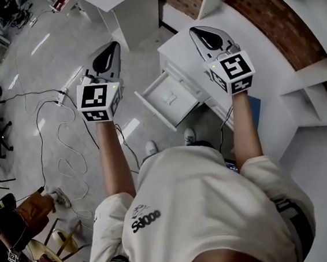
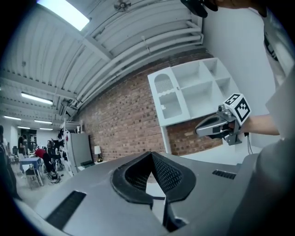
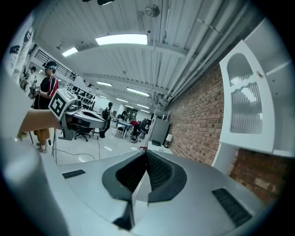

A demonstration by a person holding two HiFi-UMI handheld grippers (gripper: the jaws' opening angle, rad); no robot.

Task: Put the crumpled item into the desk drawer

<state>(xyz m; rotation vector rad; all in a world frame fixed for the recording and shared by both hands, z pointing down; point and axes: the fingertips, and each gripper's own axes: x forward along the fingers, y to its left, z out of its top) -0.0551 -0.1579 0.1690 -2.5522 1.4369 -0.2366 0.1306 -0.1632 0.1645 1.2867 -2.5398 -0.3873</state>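
as judged from the head view, looks near its end, or at least past the carrying. shows the drawer [image 1: 152, 108] pulled well out of the white desk [image 1: 175, 48], just above picture centre, with a small pale lump [image 1: 170, 99] lying on its floor. may well be the crumpled item, though too small to say for sure. turns up no other crumpled thing on the desk or on the floor around it. has the left gripper [image 1: 112, 46] raised at 10 o'clock of the drawer and the right gripper [image 1: 198, 32] raised at 1 o'clock of it, both well clear of it. reads both pairs of jaws as pressed together with nothing between them, plainly so in the left gripper view and the right gripper view. leaves, if the lump is the item, only pushing the drawer shut, should that be wanted at all. otherwise leaves the whole pick and drop to do.

hard to settle more. points both gripper views up and away, at ceiling [image 2: 115, 46], brick wall [image 3: 203, 115] and white shelves [image 2: 193, 90], so gives no closer look into the drawer. hides part of the desk top behind the right gripper and forearm, and the ground at 6 o'clock behind the person's shoulders.
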